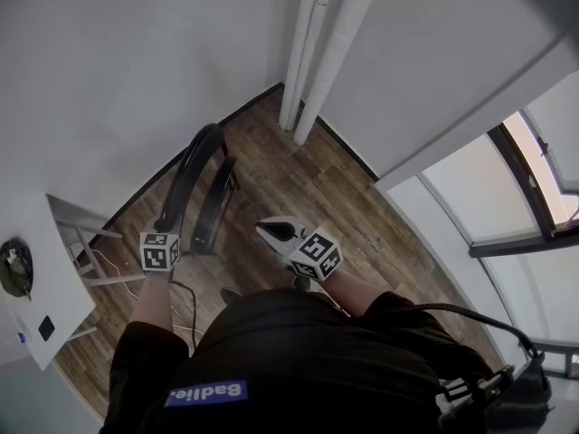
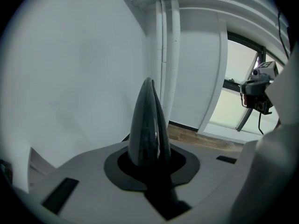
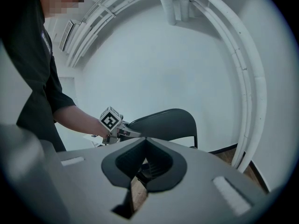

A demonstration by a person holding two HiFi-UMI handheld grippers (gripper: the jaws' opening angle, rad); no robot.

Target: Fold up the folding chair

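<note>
The black folding chair (image 1: 194,188) stands on the wood floor near the white wall, and from above its backrest and seat look close together. My left gripper (image 1: 160,250) is shut on the top edge of the backrest (image 2: 148,120), which rises between its jaws in the left gripper view. The right gripper view shows that same gripper (image 3: 112,121) at the left end of the backrest (image 3: 166,125). My right gripper (image 1: 276,233) hovers to the right of the chair, jaws shut and empty, pointing toward it (image 3: 145,164).
Two white pipes (image 1: 312,52) run up the corner behind the chair. A white side table (image 1: 50,278) with a cable beside it stands at the left. Windows (image 1: 534,233) line the right wall. Wood floor (image 1: 308,188) lies between chair and window.
</note>
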